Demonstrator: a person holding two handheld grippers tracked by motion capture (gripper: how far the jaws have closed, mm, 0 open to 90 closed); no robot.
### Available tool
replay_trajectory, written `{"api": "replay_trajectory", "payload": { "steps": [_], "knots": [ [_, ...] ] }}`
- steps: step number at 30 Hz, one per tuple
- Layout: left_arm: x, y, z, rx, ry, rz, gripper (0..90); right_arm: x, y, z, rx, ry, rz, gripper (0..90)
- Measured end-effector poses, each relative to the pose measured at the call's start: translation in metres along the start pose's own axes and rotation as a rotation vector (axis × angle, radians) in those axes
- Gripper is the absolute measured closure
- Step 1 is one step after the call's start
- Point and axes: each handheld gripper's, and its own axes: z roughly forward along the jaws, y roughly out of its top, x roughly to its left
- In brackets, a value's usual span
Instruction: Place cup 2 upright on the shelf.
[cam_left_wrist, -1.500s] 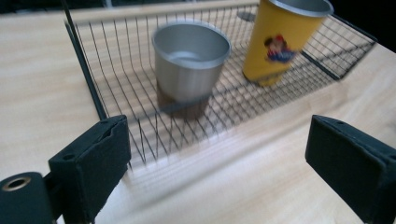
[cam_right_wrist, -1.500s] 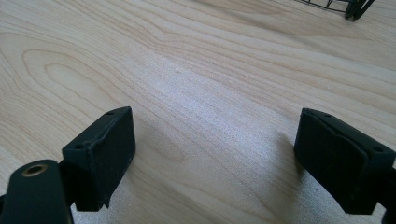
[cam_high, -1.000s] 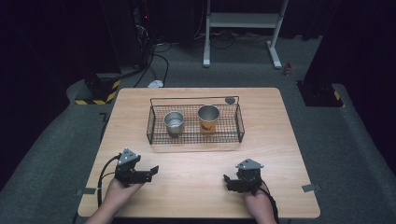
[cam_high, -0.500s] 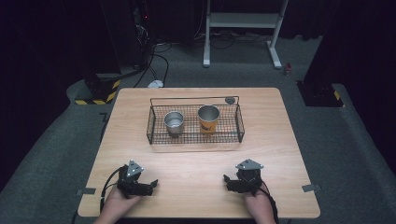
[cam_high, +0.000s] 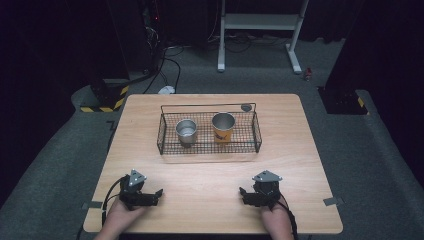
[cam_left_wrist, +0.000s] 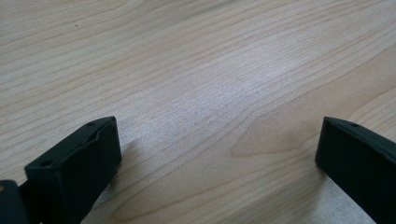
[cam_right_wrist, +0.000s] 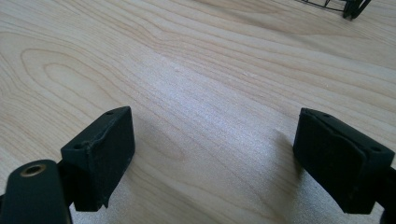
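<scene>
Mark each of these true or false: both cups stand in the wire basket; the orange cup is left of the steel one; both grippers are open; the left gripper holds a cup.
1. Both cups stand in the basket. True.
2. The orange cup is left of the steel cup. False: it stands to its right.
3. The left gripper and the right gripper are open. True.
4. The left gripper holds a cup. False: its jaws have just opened with only bare table between them.

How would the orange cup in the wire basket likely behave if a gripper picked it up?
The orange cup looks thin-walled, so probably light and easily squashed. It stands upright, tall and tapering downward, so a sideways nudge might tip it. The wire basket would likely stop it rolling far.
</scene>
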Motion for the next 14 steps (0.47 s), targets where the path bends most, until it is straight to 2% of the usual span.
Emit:
{"api": "replay_trajectory", "payload": {
  "steps": [14],
  "knots": [
    [-0.0001, -0.0001, -0.0001, 0.000, 0.000, -0.003, 0.7, 0.0004, -0.0002, 0.0000, -0.001, -0.003, 0.004, 12.6]
  ]
}}
